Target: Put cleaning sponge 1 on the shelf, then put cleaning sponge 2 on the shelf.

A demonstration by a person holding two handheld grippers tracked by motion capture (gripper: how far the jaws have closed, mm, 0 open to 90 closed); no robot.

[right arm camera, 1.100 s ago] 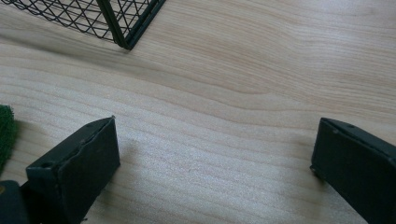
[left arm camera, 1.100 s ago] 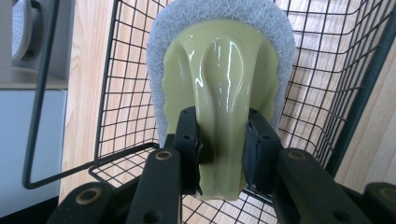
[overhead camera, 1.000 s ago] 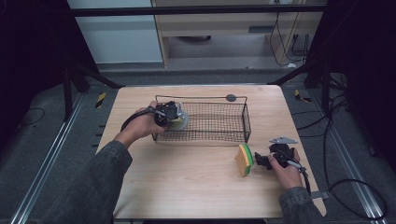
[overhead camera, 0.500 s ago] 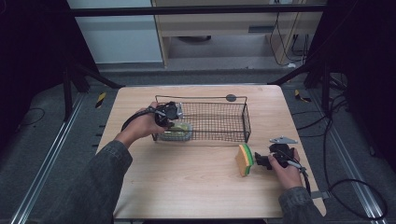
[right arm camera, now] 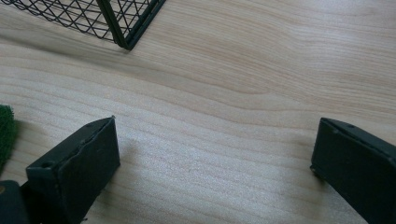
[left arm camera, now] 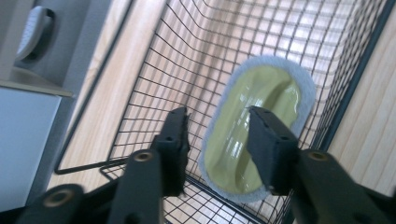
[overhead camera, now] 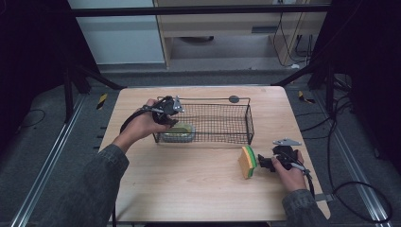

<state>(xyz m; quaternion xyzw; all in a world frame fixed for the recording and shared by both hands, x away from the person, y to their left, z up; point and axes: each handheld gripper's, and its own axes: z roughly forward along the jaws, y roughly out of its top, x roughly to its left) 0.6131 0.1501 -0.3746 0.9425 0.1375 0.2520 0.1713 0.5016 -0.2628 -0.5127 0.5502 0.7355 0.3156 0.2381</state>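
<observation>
My left gripper [overhead camera: 169,115] hangs over the left end of the black wire basket [overhead camera: 213,99], pointing down into it. In the left gripper view its jaws [left arm camera: 217,116] have just been opening and stand apart. A yellow-green scrub pad with a pale rim [left arm camera: 266,86] lies flat on the basket floor below them, free of the pads. The same pad [overhead camera: 182,130] shows in the high view. At the table's right front my right gripper [overhead camera: 265,163] rests open beside a yellow and green sponge [overhead camera: 247,161] standing on its edge. Bare wood lies between its jaws [right arm camera: 215,130].
A small dark disc [overhead camera: 233,99] lies on the table [overhead camera: 189,189] behind the basket. The basket's corner [right arm camera: 126,28] stands ahead of my right gripper. The green sponge edge [right arm camera: 5,130] is just left of its left jaw.
The left gripper lowered the pad into the basket's left end and its jaws parted, leaving the pad on the basket floor. The right gripper and sponge stayed put.
</observation>
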